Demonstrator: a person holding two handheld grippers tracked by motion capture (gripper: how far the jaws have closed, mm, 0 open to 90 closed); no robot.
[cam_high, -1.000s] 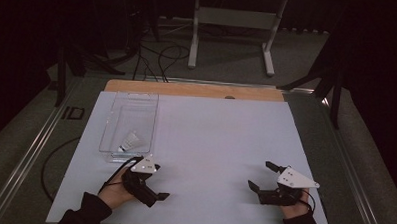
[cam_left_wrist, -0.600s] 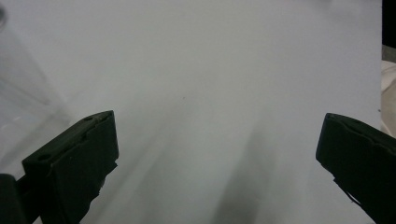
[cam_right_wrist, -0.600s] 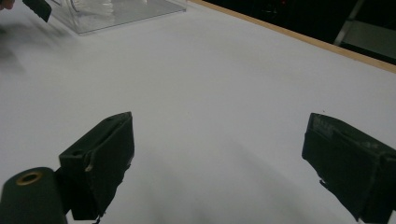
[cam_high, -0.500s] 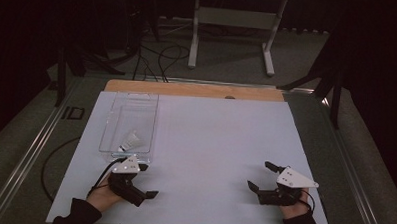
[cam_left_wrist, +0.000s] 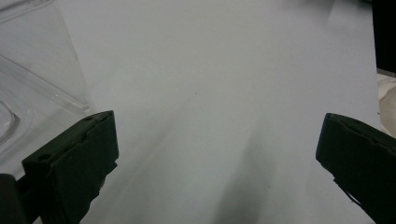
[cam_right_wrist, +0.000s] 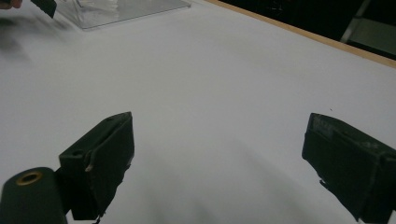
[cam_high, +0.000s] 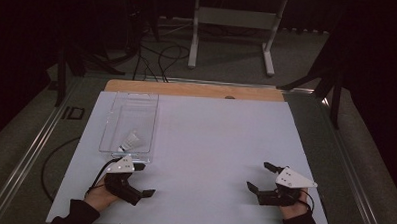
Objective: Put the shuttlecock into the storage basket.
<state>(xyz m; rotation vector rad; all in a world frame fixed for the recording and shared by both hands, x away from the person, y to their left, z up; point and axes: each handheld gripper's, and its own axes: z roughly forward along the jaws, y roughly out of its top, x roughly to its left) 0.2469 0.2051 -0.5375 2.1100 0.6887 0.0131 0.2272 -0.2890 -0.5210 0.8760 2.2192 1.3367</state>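
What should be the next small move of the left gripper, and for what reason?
Probably ease the left gripper forward and a little to its left, toward the small white object in the clear tray. Its jaws stand wide open with nothing between them, it sits just short of the tray's near edge, and the object lies at that near end.

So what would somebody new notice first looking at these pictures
Probably the clear plastic tray at the left of the white table, with a small white object lying at its near end. Next come the two black tools near the front edge: the left gripper just below the tray, and the right gripper at the far right, both with jaws wide apart and holding nothing.
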